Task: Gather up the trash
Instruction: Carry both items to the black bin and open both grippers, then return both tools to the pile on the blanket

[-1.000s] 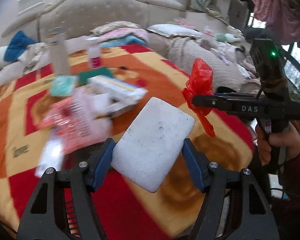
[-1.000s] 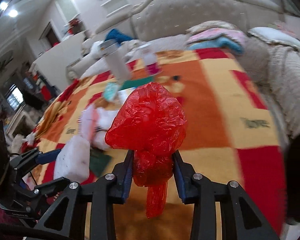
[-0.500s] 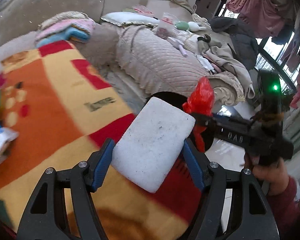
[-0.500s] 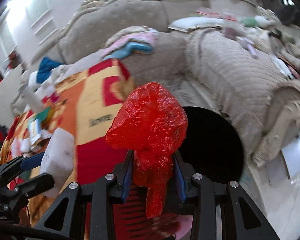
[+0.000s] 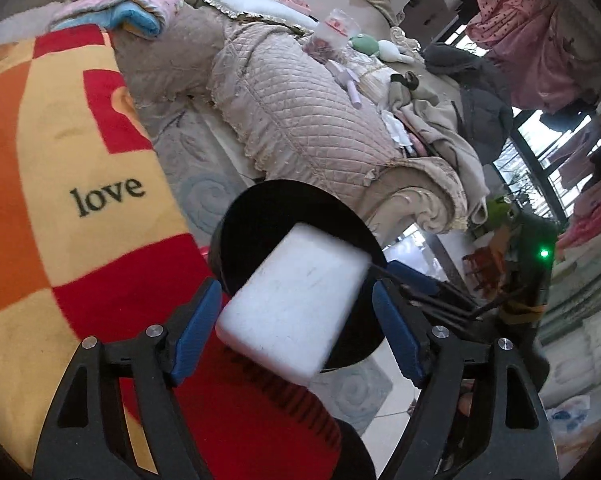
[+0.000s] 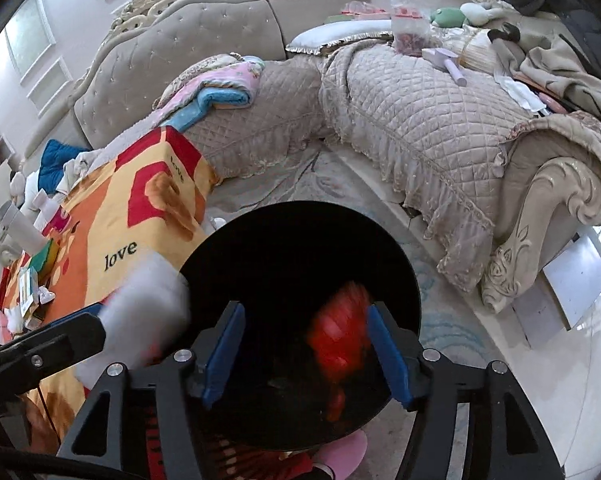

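A black round bin [image 5: 236,232] stands on the floor beside the blanket-covered table. My left gripper [image 5: 296,296] hovers over its near rim. Its jaws are opening, and the white foam block [image 5: 292,308] sits loose and blurred between the blue pads, clear of both. In the right wrist view my right gripper [image 6: 305,316] hangs above the bin [image 6: 404,264]. Its jaws are opening too, and the red plastic bag [image 6: 336,340], blurred, drops between them into the dark inside. The foam block [image 6: 148,300] and left gripper show at lower left there.
A red, orange and yellow "love" blanket [image 5: 80,160] lies on the left with leftover wrappers and boxes [image 6: 28,280] farther along it. A quilted beige sofa [image 5: 300,112] runs behind the bin. A pale rug [image 6: 440,320] and a pink slipper [image 6: 340,452] are on the floor.
Both grippers swung from above the blanket to above the black bin. Their jaws have widened: the red bag has left the right pads and falls, and the foam block has come loose.
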